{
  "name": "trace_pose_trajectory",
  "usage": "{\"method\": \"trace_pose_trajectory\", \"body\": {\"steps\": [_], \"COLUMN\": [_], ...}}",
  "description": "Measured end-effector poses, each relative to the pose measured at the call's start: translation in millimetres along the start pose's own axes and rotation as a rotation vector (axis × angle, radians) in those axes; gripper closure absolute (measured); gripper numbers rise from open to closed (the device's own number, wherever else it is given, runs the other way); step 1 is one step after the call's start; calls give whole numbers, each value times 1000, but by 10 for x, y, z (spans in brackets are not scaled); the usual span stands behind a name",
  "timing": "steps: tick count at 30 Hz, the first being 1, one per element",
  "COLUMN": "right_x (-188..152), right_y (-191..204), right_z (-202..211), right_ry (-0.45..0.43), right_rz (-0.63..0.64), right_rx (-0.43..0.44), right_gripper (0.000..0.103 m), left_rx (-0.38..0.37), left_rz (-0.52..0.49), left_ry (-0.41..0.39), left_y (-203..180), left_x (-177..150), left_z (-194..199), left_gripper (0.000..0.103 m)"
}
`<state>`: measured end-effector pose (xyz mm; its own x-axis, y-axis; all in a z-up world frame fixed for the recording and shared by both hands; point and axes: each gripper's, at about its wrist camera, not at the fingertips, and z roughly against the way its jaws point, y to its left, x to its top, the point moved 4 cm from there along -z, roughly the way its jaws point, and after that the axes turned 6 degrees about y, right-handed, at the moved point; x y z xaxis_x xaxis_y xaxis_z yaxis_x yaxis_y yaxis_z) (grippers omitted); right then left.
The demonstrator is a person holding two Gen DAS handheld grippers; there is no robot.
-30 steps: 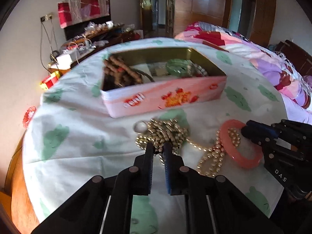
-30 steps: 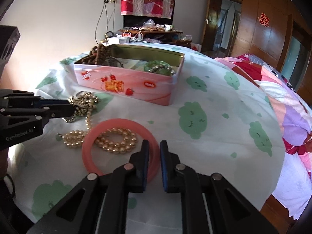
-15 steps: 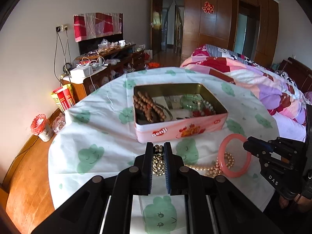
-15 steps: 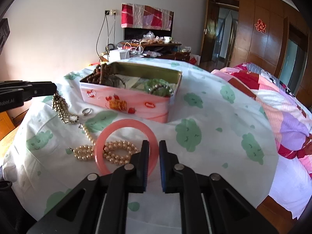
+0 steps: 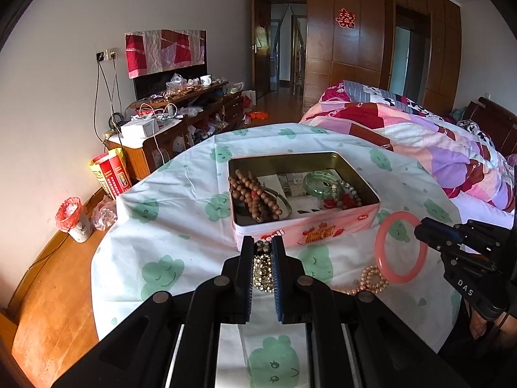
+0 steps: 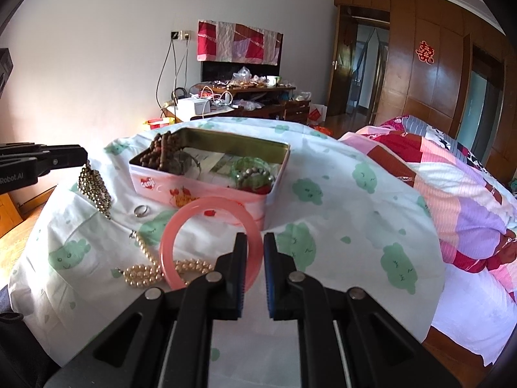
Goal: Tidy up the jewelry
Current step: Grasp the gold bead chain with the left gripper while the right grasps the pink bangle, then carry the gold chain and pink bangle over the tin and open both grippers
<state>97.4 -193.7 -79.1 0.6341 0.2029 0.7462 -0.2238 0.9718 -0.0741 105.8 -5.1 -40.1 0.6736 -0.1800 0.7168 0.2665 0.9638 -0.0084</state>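
- My left gripper is clamped on a gold bead necklace; the bunched strands hang straight down from its tips, long axis vertical, the lowest beads just above the tablecloth.
- My right gripper pinches the rim of a pink bangle. The ring stands tilted up off the cloth, its open face toward my camera, and rises from the pads toward the tin.
- A pearl strand lies on the cloth below the bangle, a loose coil with one tail running up toward a silver ring.
- That ring lies flat on the cloth between the hanging gold beads and the bangle.
- Beyond both tools sits the open pink tin, its long side facing me. Inside, brown wooden beads are at the left end, a green bangle with mixed bead bracelets at the right.
- A quilted bed stands to the right of the table.
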Motion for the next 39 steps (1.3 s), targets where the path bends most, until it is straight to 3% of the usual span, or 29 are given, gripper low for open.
{"method": "trace_pose_trajectory", "body": {"steps": [15,39], "right_x": [367,837], "right_y": [-97,-119], "right_z": [22,-98], "right_ry": [-58,-95], "right_rz": [15,64], "right_rx": [-18,-22], "right_gripper": [91,91], "left_rx": [27,55], "left_rz": [-55,-107], "left_ry": [-67,-83], "left_y": [-77,-144], "left_x": [421,898], "left_z": [60,-229], "left_gripper": [94,94]}}
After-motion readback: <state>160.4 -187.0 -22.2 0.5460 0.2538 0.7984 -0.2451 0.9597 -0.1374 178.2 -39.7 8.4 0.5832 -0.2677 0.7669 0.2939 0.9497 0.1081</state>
